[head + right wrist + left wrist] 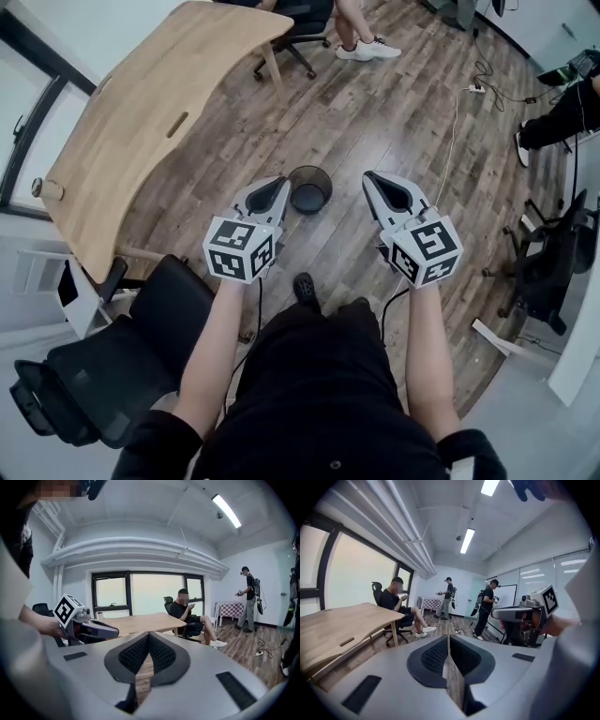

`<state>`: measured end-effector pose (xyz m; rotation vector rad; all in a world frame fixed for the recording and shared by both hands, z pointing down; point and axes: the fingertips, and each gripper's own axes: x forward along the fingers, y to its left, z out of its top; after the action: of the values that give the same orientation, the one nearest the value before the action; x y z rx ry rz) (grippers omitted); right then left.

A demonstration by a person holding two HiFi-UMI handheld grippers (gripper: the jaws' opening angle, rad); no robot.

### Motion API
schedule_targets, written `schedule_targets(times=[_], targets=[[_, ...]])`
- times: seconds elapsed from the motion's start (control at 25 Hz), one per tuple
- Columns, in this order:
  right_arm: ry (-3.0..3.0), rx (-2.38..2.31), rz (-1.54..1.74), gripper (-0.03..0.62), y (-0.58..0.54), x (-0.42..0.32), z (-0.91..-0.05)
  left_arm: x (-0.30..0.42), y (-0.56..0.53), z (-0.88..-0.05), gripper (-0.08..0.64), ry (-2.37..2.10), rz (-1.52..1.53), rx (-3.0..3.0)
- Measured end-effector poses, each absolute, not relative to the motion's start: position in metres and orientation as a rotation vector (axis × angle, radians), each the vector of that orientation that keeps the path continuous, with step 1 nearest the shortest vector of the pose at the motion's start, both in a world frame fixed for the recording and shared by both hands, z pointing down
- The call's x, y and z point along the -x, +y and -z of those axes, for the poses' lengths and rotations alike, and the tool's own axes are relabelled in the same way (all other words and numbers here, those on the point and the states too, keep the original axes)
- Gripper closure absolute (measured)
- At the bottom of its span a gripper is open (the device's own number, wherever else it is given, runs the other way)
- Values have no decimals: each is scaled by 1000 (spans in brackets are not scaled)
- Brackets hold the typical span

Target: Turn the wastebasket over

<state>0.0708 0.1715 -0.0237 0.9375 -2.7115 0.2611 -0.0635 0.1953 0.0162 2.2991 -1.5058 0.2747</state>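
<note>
While the 2 grey hand-held tools, left gripper point(278, 180) and right gripper point(368, 175), hover with jaws pressed together on nothing, the round black mesh wastebasket point(310, 188) stands mouth-up between their tips, nearer the left, on the dark plank floor point(375, 103).

The right gripper point(149, 635), jaws together, faces the wooden desk point(140, 621). A seated person point(186, 611) is right of the desk, the left gripper point(112, 632) left.
</note>
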Motion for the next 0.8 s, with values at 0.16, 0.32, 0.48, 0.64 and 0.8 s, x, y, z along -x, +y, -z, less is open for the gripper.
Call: schedule_targets(times=[0.16,0.32,0.48,0.64,0.8], targets=[[-2708,-928,-271,560,174,-65,24,70,196,-15,529,-1506,-264,-2296],[-2707,-931,-319,560,177,-60,17,77,199,-23,529,-1492,-256,-2283],[-2682,-966,-346,560,180,-63,10,79,202,-30,529,-1475,-247,-2278],[-2655,-999,-370,560,183,-67,1,80,206,-38,529,-1455,-249,-2266],[-2631,-1009,-403,558,186,-71,-7,76,213,-50,529,-1428,-270,-2242]])
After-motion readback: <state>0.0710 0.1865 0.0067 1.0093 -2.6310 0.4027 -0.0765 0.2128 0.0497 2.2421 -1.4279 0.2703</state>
